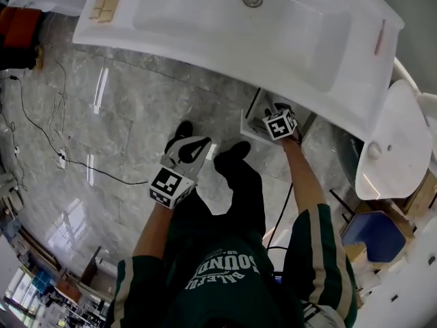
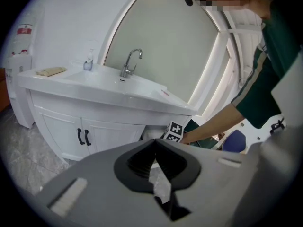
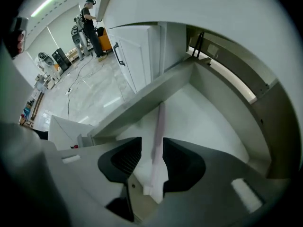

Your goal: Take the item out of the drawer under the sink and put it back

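The drawer under the white sink stands pulled out. My right gripper reaches down into it, its tips hidden in the head view. In the right gripper view, a slim pink and white stick-like item lies along the white drawer floor. It runs between the jaws of my right gripper, which stand open on either side of it without pinching it. My left gripper hangs over the marble floor by the person's knee. Seen from its own camera, my left gripper is shut and empty.
Cabinet doors with black handles are closed left of the drawer. A faucet rises above the basin. A toilet and a blue stool stand on the right. A cable crosses the floor. A person stands far off.
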Tool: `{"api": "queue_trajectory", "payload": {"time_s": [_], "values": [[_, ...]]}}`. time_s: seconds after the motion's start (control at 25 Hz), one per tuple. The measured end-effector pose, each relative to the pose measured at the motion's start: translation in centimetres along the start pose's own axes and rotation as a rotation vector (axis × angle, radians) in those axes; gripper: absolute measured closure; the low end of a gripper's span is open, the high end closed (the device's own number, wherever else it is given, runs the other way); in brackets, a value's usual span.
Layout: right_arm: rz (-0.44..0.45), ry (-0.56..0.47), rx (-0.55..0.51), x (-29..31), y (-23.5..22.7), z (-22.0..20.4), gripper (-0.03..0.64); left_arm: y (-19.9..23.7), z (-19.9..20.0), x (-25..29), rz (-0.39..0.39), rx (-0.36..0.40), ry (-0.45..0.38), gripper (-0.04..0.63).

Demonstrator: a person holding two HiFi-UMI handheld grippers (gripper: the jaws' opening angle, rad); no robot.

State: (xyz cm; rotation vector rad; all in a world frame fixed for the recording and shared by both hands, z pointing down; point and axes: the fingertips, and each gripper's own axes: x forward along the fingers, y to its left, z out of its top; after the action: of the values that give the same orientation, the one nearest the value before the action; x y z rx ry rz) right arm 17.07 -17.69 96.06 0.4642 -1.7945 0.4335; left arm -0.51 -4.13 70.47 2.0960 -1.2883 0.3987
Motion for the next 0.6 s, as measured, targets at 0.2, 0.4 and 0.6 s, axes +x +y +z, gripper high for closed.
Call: {"api": "queue_trajectory", "payload": {"time_s": [0.2,0.4,0.6], "values": [[0.023,0.068,0.02,1.6,0.1,-0.9,0.5,0.8,-0.8,-0.4,0.026,-0.038,-0.009,0.545],[-0.022,0.085,0.046,1.9,-0.4,-1.2,0.505,0.7,-0.8,-0.5,0.021,-0.045,-0.007,0.545],[-0.065,0.084,0.06,2.2,-0.9,-1.4,0.566,1.2,-0.7,-0.3,0.019,-0.05,-0.015,0.545]]}}
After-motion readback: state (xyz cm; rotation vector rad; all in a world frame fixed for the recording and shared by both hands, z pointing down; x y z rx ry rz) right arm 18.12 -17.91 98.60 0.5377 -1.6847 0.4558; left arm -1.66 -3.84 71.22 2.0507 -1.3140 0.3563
